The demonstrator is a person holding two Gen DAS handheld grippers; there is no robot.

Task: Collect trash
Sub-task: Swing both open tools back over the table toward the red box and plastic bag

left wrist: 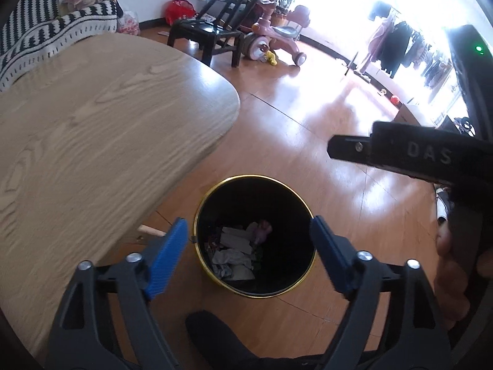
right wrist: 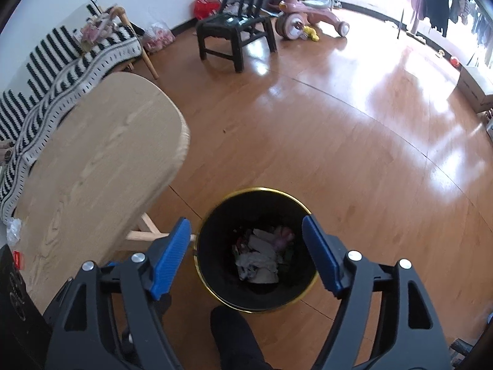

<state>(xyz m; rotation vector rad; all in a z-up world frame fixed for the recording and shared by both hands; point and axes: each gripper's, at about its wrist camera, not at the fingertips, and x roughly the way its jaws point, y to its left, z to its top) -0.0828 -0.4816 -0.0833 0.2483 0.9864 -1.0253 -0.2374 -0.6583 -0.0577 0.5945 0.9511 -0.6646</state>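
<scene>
Two pairs of tongs hung over one black waste bin [left wrist: 255, 237] with a gold rim, which stood on the wooden floor [right wrist: 339, 141] just beside the rounded end of the light-wood table [left wrist: 92, 129]. We held the left tongs [left wrist: 249, 246] with their blue pads spread wide apart and nothing between them; through the gap we looked straight down into the bin. The right tongs [right wrist: 246, 246] stood apart in the same way, empty, framing the same bin from a slightly different side. Down at the bottom of the bin lay the trash [right wrist: 262, 256]: crumpled white paper with some pink and darker scraps mixed in. In the left view the body of the right-hand tool [left wrist: 416, 154] crossed the right side, with the hand [left wrist: 453, 271] that held it below it. A dark shoe [right wrist: 234, 336] showed on the floor just short of the bin. Farther off stood a black chair [right wrist: 237, 37], a pink ride-on toy [right wrist: 308, 21] and a sofa under a black-and-white striped throw [left wrist: 40, 30]. A crumpled clear wrapper [right wrist: 14, 231] lay on the table's near edge.
</scene>
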